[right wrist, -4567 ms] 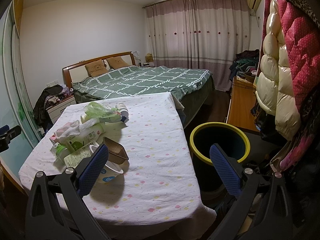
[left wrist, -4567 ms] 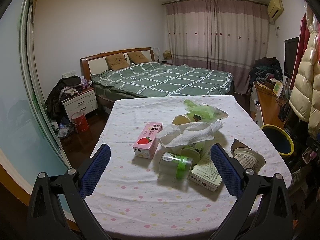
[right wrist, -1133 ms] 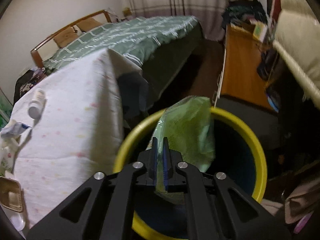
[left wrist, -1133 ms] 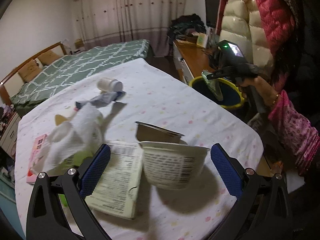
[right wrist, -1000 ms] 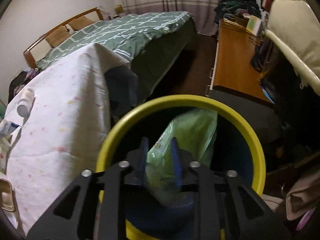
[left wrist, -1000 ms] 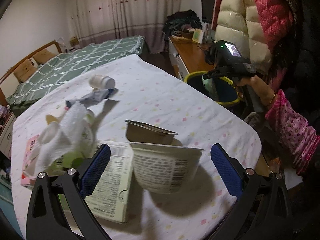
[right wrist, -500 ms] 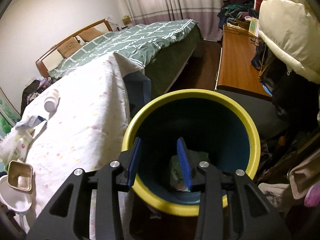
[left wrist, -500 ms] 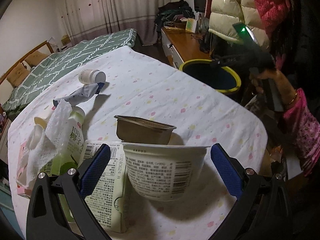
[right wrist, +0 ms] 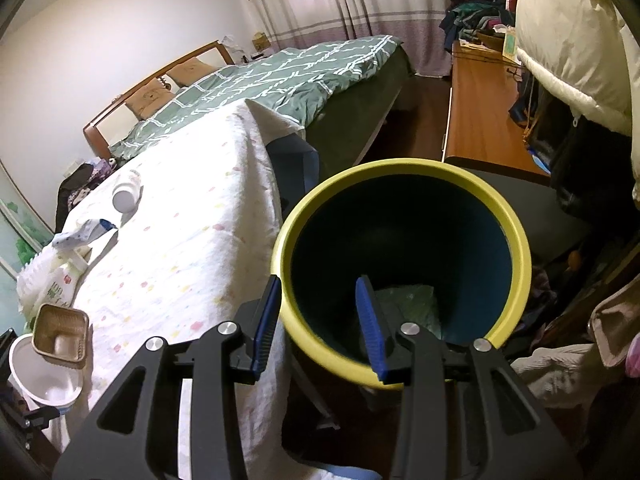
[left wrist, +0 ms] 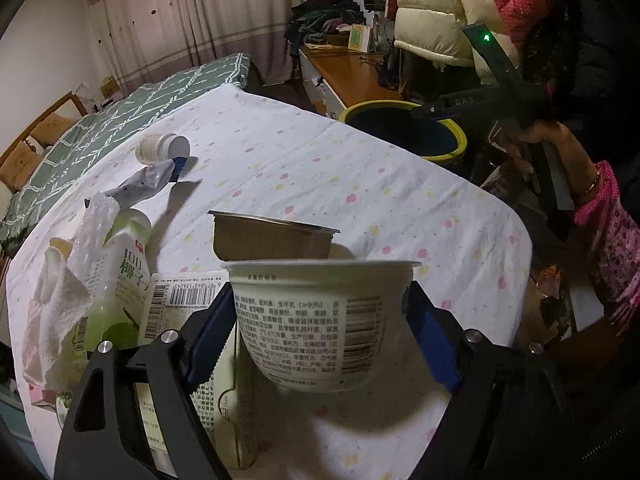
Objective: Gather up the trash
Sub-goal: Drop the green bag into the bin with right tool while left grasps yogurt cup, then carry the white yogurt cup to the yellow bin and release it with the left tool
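Note:
My left gripper (left wrist: 320,340) is shut on a white yogurt cup (left wrist: 320,320) and holds it just above the table. Behind the cup are a brown foil tray (left wrist: 272,236), a flat carton (left wrist: 180,304), a green drink bottle (left wrist: 116,280) under crumpled tissue (left wrist: 56,320), a grey tube (left wrist: 144,182) and a small white bottle (left wrist: 162,148). My right gripper (right wrist: 320,320) is open and empty over the near rim of the yellow-rimmed bin (right wrist: 400,172). A green plastic bag (right wrist: 408,300) lies at the bin's bottom.
The table (left wrist: 320,168) has a dotted white cloth. The bin (left wrist: 404,128) stands past its right edge, beside a wooden desk (right wrist: 480,112). A green bed (right wrist: 280,68) lies behind. Jackets (right wrist: 568,40) hang at right. The person's arm (left wrist: 600,216) is at right.
My right gripper opened and the green bag dropped to the bin's bottom. My left gripper closed on the yogurt cup and lifted it.

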Tool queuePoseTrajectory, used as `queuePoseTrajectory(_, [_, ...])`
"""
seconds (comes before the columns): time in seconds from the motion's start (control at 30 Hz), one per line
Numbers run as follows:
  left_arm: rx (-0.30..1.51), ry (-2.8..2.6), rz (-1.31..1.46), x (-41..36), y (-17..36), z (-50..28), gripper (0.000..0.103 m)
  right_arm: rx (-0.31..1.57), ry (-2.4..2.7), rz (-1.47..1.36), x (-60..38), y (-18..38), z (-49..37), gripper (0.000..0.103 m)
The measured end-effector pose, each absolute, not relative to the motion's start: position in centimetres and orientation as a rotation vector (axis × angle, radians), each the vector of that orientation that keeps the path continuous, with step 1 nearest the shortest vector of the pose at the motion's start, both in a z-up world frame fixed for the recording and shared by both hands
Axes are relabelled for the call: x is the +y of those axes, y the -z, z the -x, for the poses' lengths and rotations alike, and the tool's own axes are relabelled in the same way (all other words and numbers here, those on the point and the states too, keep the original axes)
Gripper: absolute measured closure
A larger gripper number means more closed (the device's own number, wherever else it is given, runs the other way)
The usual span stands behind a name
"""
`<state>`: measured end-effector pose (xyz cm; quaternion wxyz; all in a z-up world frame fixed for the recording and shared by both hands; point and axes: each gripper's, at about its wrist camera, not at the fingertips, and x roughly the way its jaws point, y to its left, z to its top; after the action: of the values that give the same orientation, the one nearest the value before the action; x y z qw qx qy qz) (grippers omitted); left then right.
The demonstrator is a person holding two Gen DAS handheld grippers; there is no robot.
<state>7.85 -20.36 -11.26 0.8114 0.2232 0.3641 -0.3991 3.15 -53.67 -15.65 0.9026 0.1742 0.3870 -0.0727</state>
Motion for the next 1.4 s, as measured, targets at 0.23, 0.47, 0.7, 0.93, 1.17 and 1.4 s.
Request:
queuePoseTrajectory(0.23, [0.767,0.891,-0.492,-19.6,10.2,-5.6,0.021,0.79,0.126,-0.371,-52.6,15.4,-1.9,0.066])
queuePoseTrajectory(0.47, [0.747,0.916,-0.473,-18.8,8.8,-3.6,0.021,0.754,0.126,-0.374,-52.3,14.5,-0.2,0.066])
queuePoseTrajectory(0.7, [0.711,0.918,-0.374,-20.8,5.9,-4.7,0.021,0.69,0.184,-0.377,-52.7,13.3,3.1,0.066])
queuePoseTrajectory(0.93, [0.735,0.953,-0.306,-28.2,5.0,-8.3,0.021,0.631,0.316,-0.336,-54.3,12.2,7.4,0.065])
queuePoseTrajectory(1.17, [0.745,0.964,-0.297,-37.1,4.9,-11.6,0.021,0.609,0.397,-0.345,-56.2,12.6,11.0,0.062])
queuePoseTrajectory(1.4, [0.808,0.956,-0.335,-45.6,7.3,-14.7,0.021,0.631,0.401,-0.356,-56.8,14.2,12.0,0.062])
